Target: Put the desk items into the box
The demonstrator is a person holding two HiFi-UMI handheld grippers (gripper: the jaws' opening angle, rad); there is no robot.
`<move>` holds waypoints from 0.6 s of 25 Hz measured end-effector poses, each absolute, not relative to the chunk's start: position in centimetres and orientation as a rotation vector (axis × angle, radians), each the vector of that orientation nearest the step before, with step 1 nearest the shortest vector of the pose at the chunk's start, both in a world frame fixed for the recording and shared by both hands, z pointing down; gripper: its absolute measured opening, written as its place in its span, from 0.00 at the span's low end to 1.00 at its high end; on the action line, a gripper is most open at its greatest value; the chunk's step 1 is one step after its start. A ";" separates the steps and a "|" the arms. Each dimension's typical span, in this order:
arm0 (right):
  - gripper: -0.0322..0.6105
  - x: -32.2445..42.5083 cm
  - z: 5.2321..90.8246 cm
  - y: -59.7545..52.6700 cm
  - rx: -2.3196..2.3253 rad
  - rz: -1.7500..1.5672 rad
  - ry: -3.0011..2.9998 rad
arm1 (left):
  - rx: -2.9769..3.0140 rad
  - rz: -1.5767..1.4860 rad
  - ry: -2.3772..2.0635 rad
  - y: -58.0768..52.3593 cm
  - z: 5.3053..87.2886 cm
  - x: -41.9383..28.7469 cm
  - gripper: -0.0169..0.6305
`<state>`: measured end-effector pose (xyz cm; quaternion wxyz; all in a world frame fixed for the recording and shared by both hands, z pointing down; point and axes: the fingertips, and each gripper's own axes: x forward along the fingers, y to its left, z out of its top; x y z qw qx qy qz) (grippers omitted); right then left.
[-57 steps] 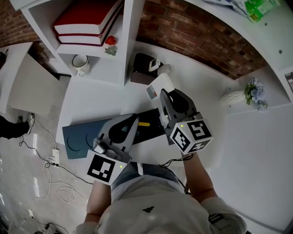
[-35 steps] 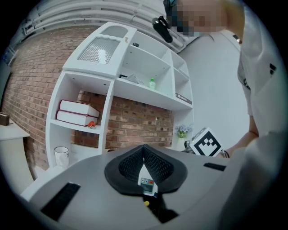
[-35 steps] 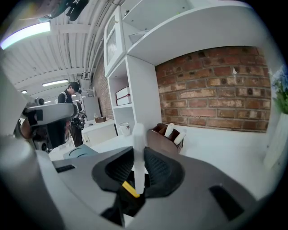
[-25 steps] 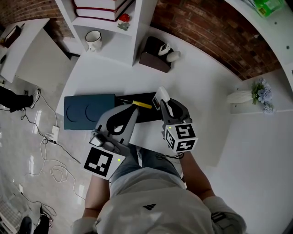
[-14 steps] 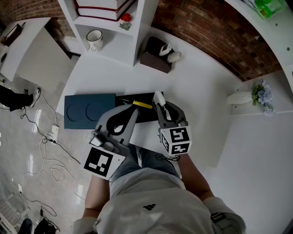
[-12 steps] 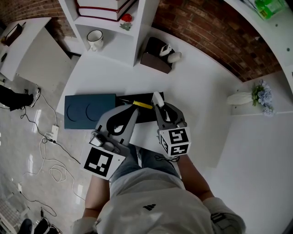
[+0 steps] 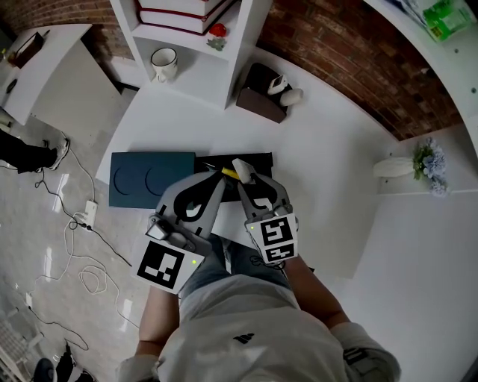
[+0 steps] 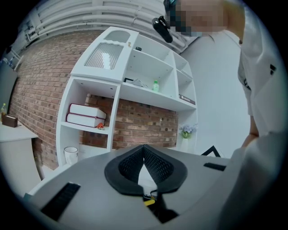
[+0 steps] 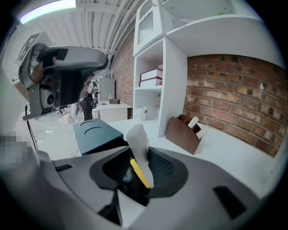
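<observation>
R claw (image 7: 246, 180) shifted left over box (image 7: 261, 159), just opening, white item (image 9: 137, 134) between; L claw (image 8: 144, 149) closed.

Head view steeply down on counter (image 7: 328, 142); left tool (image 7: 213, 186), right tool (image 7: 250, 183) cameras low, close, facing shelf unit (image 7: 239, 45), shared by all.

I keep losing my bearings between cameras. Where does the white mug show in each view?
Head view: the mug is upper left, in the shelf compartment under the stack of books.
Left gripper view: mug lower left, under the books again.
Right gripper view: mug centre, small, just left of the shelf post.
Shared landmark: that stack of books above it.
</observation>
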<state>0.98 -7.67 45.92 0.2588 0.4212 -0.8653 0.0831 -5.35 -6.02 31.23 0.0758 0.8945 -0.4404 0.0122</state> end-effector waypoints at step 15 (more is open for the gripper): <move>0.32 -3.5 50.0 -5.4 0.859 0.080 -2.278 | 2.623 0.028 -1.425 -5.3 31.3 -8.2 0.05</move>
